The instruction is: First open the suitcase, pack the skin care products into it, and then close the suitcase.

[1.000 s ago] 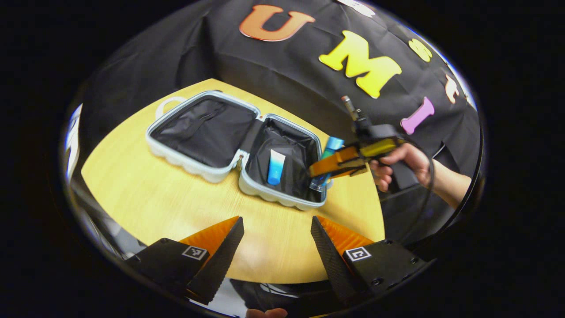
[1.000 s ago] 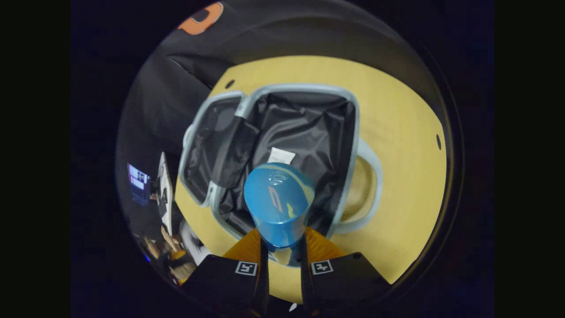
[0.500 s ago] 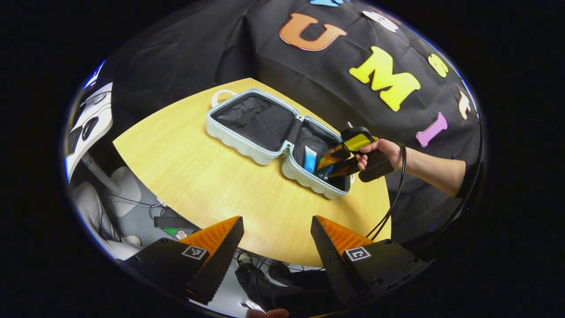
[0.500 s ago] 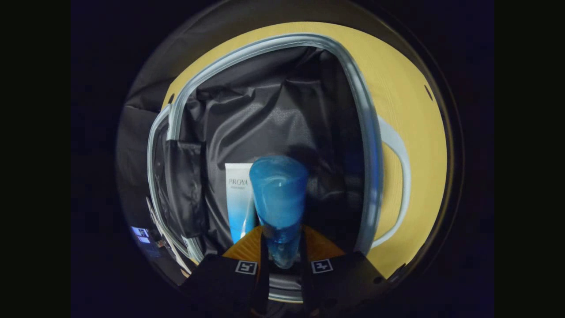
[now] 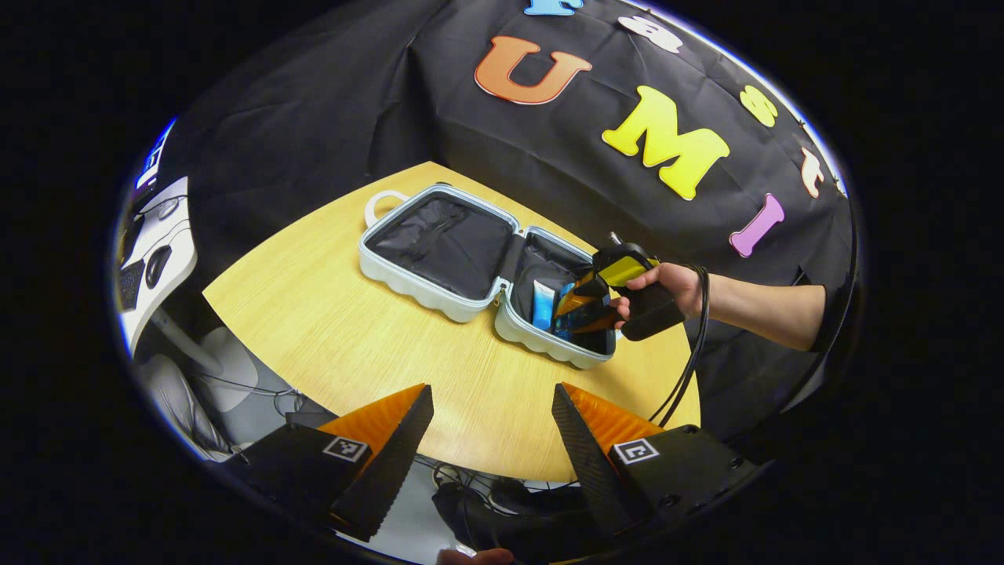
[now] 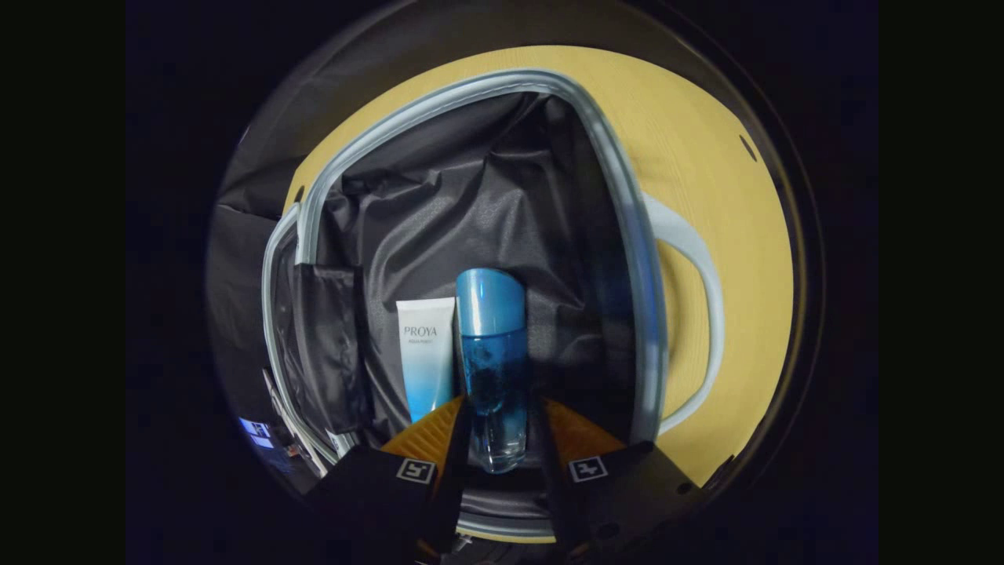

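Left gripper [image 5: 492, 390]: fingers spread wide, holding nothing, hovering over the near edge of the table [image 5: 329, 329]

Right gripper [image 6: 502, 402], held by a hand [image 5: 667, 286], reaches into the right half of the open suitcase [image 6: 627, 235]. Its fingers flank the clear base of the blue bottle [image 6: 492, 345]. I cannot tell whether both press on it

Bottle lies on the dark lining, cap pointing far. The white-and-blue tube [image 6: 426, 353] lies just left of it, parallel, and carries printed lettering
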`<state>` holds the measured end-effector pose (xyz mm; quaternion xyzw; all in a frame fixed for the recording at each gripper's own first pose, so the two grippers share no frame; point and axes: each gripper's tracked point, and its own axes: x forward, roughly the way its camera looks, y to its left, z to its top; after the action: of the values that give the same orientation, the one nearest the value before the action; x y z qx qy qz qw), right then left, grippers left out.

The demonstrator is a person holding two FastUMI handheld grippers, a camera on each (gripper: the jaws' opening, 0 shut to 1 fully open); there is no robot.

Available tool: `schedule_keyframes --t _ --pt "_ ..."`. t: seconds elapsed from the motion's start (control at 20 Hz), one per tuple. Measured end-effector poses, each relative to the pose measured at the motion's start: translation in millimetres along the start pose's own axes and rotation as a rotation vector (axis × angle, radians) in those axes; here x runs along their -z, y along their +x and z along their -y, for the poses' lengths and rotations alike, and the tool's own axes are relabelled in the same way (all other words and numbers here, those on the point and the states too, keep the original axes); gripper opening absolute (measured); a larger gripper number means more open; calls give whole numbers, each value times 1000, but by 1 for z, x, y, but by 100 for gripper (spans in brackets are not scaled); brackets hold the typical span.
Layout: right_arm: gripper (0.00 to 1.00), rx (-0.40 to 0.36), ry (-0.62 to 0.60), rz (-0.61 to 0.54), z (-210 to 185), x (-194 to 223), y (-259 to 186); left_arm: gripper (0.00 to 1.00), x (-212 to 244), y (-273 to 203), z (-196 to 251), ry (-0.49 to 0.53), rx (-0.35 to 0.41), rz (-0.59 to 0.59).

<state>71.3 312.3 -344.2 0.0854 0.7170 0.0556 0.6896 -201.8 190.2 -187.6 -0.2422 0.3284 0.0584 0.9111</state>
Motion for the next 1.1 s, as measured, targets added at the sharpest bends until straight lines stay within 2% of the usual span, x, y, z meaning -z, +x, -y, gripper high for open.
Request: schedule_keyframes --t 0.05,0.1,0.2,0.25,0.3,0.4,0.45,0.5,0.55,0.6,0.7,0.75,0.95,1.1 --pt "44 5 -13 -1 2 4 -5 98 -9 2 -4 2 -9 25" --pt "52 -3 -28 4 1 8 -12 98 -20 3 -9 8 -14 64" --pt "54 -35 -63 34 -1 18 -31 98 -55 12 -25 35 -25 170" --pt "57 -61 -87 53 -4 25 -43 98 -79 18 -33 50 -17 246" --pt "55 -97 -120 75 -7 32 -57 97 -102 27 -39 57 7 312" --pt "60 -161 -203 138 -8 45 -86 97 -137 50 -68 33 7 381" --pt "60 -185 -244 179 -6 49 -99 97 -148 65 -87 8 4 385" --pt "67 -217 -279 228 -3 52 -117 97 -158 79 -102 -16 1 381" --pt "61 -242 -308 278 0 52 -131 98 -169 94 -118 -37 -5 375" --pt "67 -252 -345 344 6 47 -148 97 -181 113 -135 -56 -11 370" --pt "65 -262 -403 479 22 36 -188 97 -197 148 -167 -110 -28 335" --pt "68 -275 -408 536 28 34 -209 97 -202 165 -181 -119 -42 311" --pt "68 -320 -393 622 54 49 -248 96 -210 225 -215 -114 -30 223" --pt "68 -280 -415 681 77 52 -259 94 -211 257 -226 -178 -35 166"
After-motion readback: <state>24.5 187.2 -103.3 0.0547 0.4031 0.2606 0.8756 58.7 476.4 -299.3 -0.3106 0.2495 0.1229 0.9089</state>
